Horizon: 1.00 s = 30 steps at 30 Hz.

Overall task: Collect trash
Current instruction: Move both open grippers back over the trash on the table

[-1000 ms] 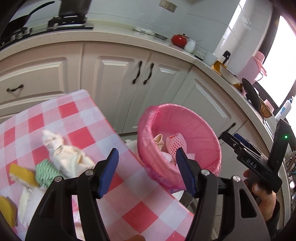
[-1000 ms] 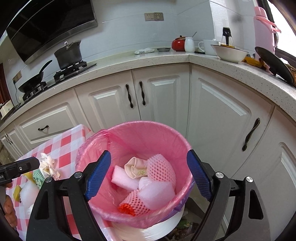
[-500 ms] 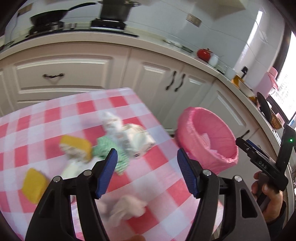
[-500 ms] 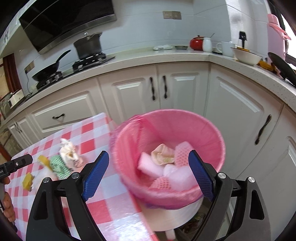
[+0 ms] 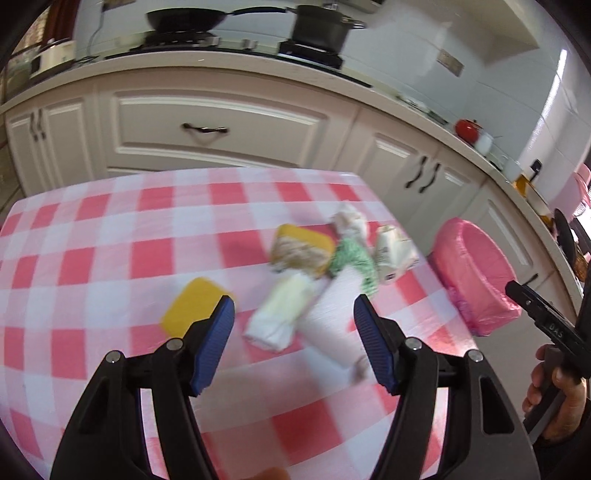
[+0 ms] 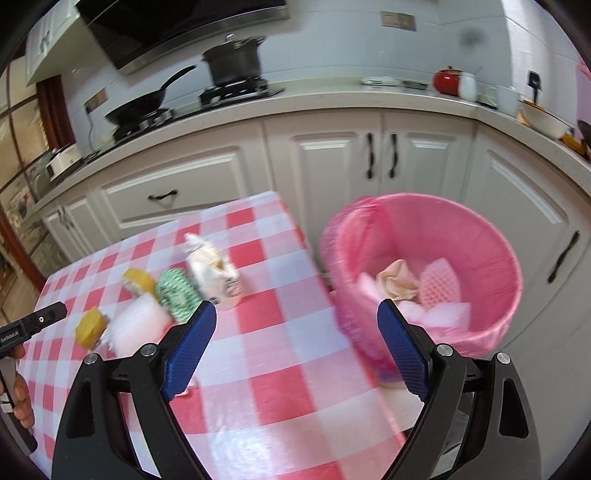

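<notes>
Trash lies on the red-and-white checked table: a yellow sponge, a second yellow sponge, a white foam piece, a green net and a cream paper bag. My left gripper is open and empty above the foam piece. My right gripper is open and empty over the table's edge, between the trash pile and the pink-lined bin. The bin holds foam nets and wrappers.
White kitchen cabinets run behind the table and bin. A stove with a pan and a pot is on the counter. The bin stands on the floor to the right of the table.
Both grippers have swung left, away from the bin and toward the trash on the table. The left gripper now faces the foam piece and sponges. Both stay open.
</notes>
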### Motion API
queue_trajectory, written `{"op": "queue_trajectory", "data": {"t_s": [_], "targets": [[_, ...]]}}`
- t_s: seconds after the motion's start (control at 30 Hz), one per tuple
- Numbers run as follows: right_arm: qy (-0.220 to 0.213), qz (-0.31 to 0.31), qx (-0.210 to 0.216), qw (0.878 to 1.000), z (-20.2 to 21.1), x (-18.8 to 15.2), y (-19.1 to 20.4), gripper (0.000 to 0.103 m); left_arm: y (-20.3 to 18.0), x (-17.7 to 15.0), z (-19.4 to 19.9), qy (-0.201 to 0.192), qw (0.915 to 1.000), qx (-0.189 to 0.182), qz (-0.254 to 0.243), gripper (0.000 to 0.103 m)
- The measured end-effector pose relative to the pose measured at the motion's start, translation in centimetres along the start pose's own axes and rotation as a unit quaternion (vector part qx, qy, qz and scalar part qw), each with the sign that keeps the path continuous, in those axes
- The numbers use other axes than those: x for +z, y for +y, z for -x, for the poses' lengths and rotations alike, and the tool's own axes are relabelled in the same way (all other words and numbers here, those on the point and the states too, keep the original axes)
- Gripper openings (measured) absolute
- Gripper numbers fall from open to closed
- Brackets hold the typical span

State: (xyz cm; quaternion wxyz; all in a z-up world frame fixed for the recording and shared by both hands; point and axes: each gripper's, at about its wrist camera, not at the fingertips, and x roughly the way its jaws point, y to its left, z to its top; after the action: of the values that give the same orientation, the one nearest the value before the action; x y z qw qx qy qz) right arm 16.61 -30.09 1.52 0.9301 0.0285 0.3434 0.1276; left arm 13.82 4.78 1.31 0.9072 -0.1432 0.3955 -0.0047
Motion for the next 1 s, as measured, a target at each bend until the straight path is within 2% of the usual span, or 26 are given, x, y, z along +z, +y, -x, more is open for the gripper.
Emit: {"op": "queue_trajectory", "data": {"t_s": [0.2,0.53,0.77,1.0], "targets": [[0.015,0.013,0.026,0.999,-0.6,-0.8,3.7,0.085,3.0,-1.3,0.9,0.002,0.9995,0.03,0.002,0.065],[0.04,0.035,0.057,0.997,-2.3,-1.8,8.8,0.085,6.9,-2.2,1.6,0.005,0.9982,0.058,0.016,0.065],[0.06,0.052,0.081,0.994,-4.2,-2.3,12.6,0.085,8.3,-2.6,1.2,0.013,0.9978,0.06,0.023,0.065],[0.077,0.047,0.087,0.992,-6.3,-2.1,14.8,0.085,8.7,-2.6,0.6,0.021,0.998,0.055,0.023,0.065]]}}
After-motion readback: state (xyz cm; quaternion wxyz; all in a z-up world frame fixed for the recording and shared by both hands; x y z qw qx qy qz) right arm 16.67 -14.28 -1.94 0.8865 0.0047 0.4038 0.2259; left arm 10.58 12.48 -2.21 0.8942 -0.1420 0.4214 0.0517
